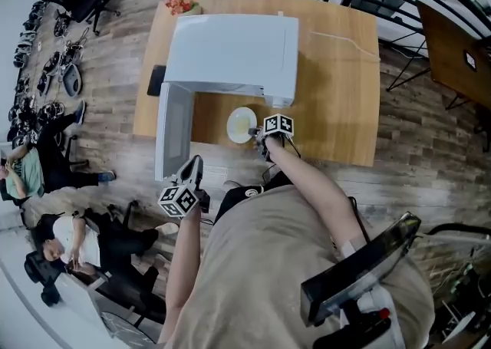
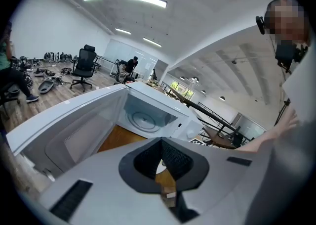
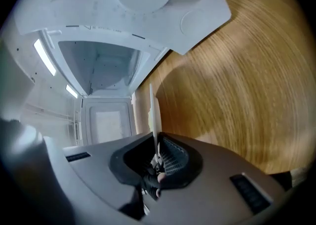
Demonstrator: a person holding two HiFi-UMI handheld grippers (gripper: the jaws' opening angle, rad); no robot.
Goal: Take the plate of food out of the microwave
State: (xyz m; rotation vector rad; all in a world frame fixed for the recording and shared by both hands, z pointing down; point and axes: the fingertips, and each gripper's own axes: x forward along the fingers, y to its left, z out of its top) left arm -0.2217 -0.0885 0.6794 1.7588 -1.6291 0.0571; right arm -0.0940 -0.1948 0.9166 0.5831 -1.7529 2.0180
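The white microwave (image 1: 230, 52) stands on the wooden table (image 1: 345, 87) with its door (image 1: 173, 129) swung open to the left. A white plate (image 1: 241, 124) with pale yellow food is in front of the open cavity, over the table. My right gripper (image 1: 259, 137) is shut on the plate's near rim. In the right gripper view the plate (image 3: 154, 112) shows edge-on, pinched in my right gripper (image 3: 157, 157). My left gripper (image 1: 193, 173) is shut and empty, off the table near the door's outer end. The left gripper view looks past the gripper (image 2: 162, 162) into the empty cavity (image 2: 143, 117).
A pot of red flowers (image 1: 182, 1) stands at the table's far left corner and a black object (image 1: 156, 80) lies beside the microwave. A white cable (image 1: 345, 39) runs over the table's right part. People (image 1: 46, 163) sit at the left; dark desks (image 1: 453, 41) stand at the right.
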